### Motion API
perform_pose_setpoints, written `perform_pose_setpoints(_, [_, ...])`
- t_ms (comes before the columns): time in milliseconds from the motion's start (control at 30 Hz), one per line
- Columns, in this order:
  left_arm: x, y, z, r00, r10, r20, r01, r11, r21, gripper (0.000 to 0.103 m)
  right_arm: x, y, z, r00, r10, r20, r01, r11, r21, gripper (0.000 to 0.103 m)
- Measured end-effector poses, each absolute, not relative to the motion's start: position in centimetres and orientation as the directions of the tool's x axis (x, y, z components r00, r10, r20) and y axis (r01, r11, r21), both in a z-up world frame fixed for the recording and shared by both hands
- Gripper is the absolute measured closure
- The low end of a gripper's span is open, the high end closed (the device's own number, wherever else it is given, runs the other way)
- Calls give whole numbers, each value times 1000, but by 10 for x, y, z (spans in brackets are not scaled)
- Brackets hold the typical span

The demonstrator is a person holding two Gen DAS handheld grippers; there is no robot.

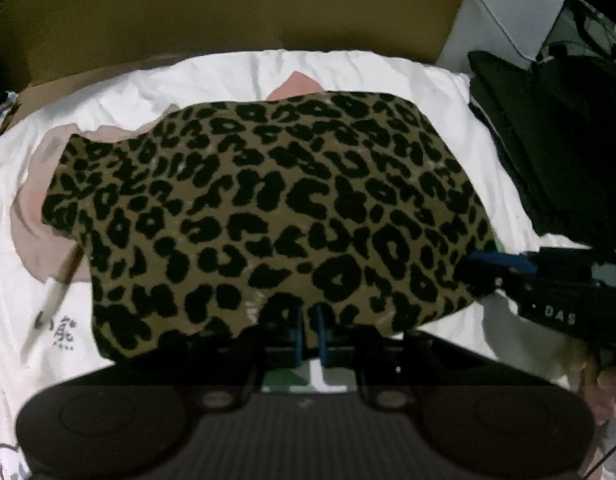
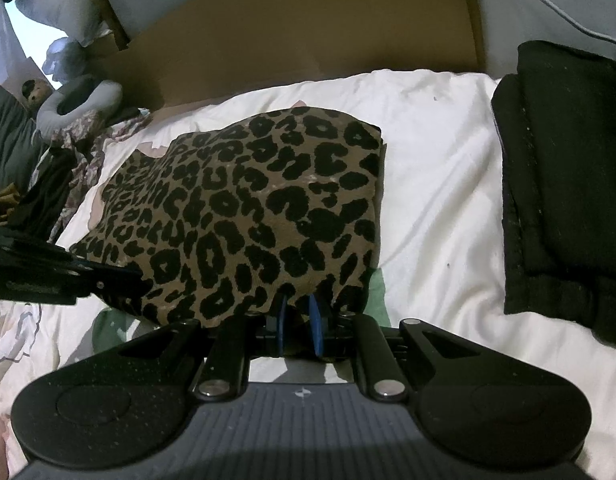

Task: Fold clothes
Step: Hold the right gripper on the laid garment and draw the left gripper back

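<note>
Leopard-print garment [image 1: 259, 216] on the bed [image 2: 436, 184], near hem pinched by both claws, left claw [image 1: 308, 330] and right claw [image 2: 297, 326], ready to fold away

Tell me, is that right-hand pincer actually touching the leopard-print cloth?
Touching. In the right wrist view the leopard-print cloth drapes over the right gripper, its near edge caught between the blue fingers.

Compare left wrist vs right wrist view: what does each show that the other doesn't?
Left wrist only: a white pen lying on the white bedding, and printed characters near it.

Right wrist only: a grey neck pillow and a small plush toy at far left.

Both: the leopard-print garment held at its near edge by the left gripper and right gripper, the black clothes pile, the cardboard sheet.
</note>
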State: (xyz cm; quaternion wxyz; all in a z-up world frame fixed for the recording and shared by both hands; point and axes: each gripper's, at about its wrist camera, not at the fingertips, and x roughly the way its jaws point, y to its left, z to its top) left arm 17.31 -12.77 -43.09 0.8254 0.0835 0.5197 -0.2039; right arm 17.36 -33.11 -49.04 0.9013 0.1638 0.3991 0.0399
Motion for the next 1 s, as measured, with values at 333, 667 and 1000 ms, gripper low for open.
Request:
perform_pose_setpoints(333, [179, -90, -441, 402, -187, -896, 321, 946, -54, 94, 173, -331, -491, 683, 201, -702, 49, 947, 319, 86])
perform_pose_setpoints(667, [175, -56, -443, 392, -51, -919, 274, 959, 64, 98, 174, -330, -485, 676, 202, -708, 41, 950, 311, 85])
perform_pose_setpoints(1000, [171, -52, -410, 430, -50, -901, 226, 973, 54, 86, 143, -350, -472, 710, 265, -653, 147, 851, 505, 72])
